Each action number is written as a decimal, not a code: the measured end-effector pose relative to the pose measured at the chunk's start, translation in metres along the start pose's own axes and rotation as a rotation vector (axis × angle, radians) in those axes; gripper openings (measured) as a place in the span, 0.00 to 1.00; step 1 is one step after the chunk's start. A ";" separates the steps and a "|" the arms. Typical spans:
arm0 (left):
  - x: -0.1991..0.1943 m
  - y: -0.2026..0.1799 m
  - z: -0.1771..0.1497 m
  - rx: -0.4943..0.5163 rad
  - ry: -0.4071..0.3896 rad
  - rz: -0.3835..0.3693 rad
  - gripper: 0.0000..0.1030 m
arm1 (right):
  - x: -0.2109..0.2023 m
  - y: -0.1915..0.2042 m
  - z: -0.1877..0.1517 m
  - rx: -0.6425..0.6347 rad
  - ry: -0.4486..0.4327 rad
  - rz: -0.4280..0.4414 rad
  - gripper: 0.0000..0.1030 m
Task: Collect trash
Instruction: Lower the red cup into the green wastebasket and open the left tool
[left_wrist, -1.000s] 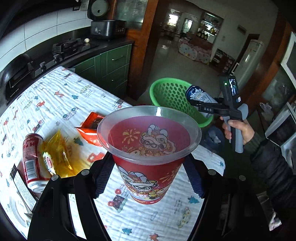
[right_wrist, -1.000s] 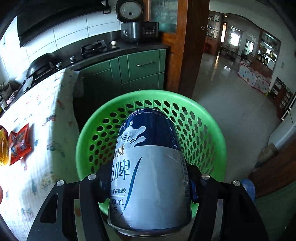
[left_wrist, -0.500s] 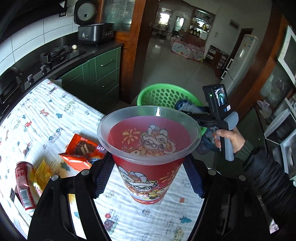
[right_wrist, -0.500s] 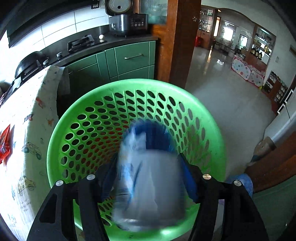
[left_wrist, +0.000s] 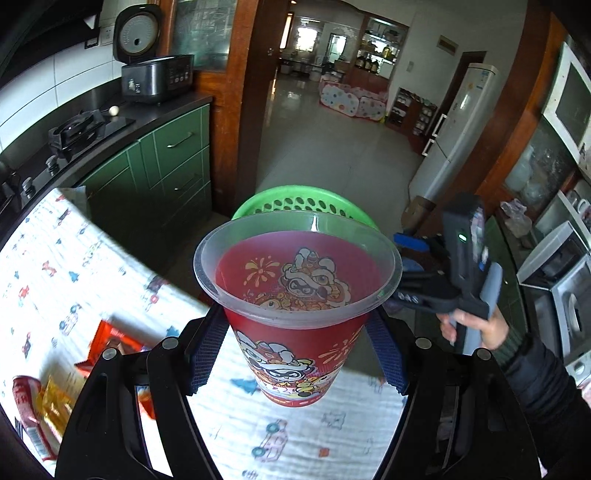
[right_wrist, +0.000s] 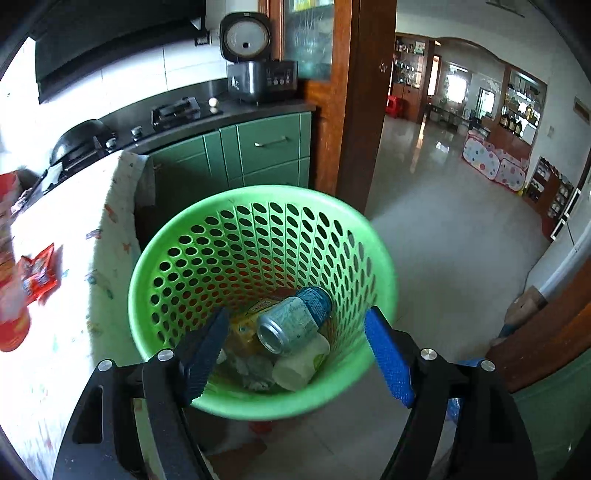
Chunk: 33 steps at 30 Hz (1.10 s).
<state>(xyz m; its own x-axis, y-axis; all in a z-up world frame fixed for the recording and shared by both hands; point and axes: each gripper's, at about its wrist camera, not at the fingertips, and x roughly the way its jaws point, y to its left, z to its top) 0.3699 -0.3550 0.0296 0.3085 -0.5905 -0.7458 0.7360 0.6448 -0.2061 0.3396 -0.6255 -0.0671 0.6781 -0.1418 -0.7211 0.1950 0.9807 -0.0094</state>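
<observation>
Your cup (left_wrist: 295, 317) sits upright, clamped in the left gripper (left_wrist: 295, 354) above the table's (left_wrist: 110, 266) far edge; the basket (left_wrist: 306, 201) stands on the floor just beyond it, straight ahead. Your right gripper (right_wrist: 295, 350), jaws opening with nothing between them, hangs tilted down over the basket, where the can (right_wrist: 291, 319) lies on its side.

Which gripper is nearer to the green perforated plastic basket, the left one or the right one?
Right. The right gripper hangs, jaws opening and empty, directly over the green perforated plastic basket. The left gripper, holding the red cup, is farther back over the table.
</observation>
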 end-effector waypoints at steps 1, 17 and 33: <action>0.007 -0.003 0.005 0.002 0.004 -0.006 0.69 | -0.006 -0.001 -0.003 -0.002 -0.005 0.001 0.72; 0.122 -0.020 0.059 0.008 0.110 0.067 0.69 | -0.048 -0.022 -0.052 0.033 -0.035 0.063 0.73; 0.160 -0.006 0.048 -0.017 0.225 0.135 0.75 | -0.050 -0.022 -0.075 0.048 -0.014 0.100 0.73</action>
<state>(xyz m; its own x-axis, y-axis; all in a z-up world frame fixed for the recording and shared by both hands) 0.4436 -0.4762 -0.0581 0.2597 -0.3773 -0.8889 0.6865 0.7196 -0.1049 0.2482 -0.6296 -0.0826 0.7059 -0.0458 -0.7069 0.1593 0.9826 0.0954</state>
